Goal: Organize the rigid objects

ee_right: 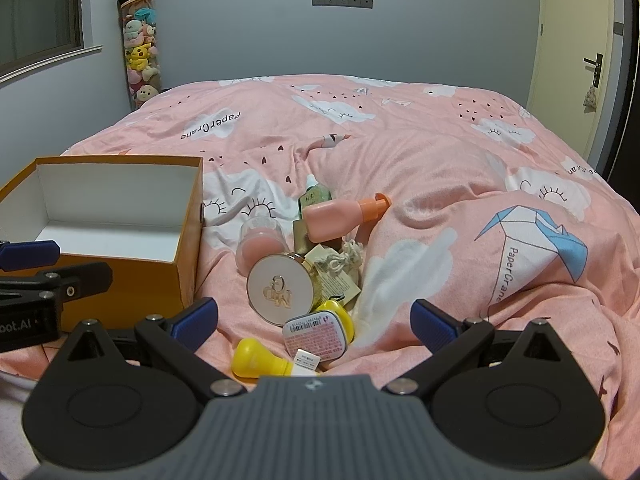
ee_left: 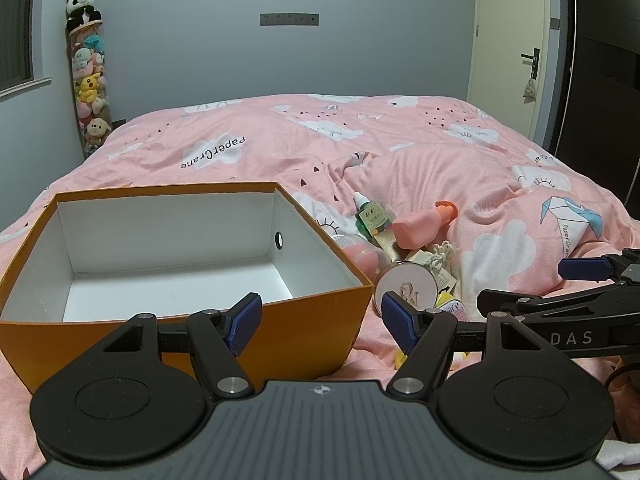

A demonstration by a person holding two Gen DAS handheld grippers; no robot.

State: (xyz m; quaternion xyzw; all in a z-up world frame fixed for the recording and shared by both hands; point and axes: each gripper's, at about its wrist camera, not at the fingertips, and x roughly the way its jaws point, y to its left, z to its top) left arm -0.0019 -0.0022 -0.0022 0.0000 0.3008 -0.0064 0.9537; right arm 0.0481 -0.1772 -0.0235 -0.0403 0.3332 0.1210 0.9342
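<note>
Both tools gaped, holding nothing: the left gripper (ee_left: 320,322) before the orange box (ee_left: 304,320), the right gripper (ee_right: 314,320) over a yellow bottle (ee_right: 256,360) and a pink labelled tin (ee_right: 316,336), its print too small to read. Beyond lay a round compact (ee_right: 276,288), perhaps monogrammed "MD", a pink pump bottle (ee_right: 340,218), then "PaperCrane" on the duvet (ee_right: 400,152).
</note>
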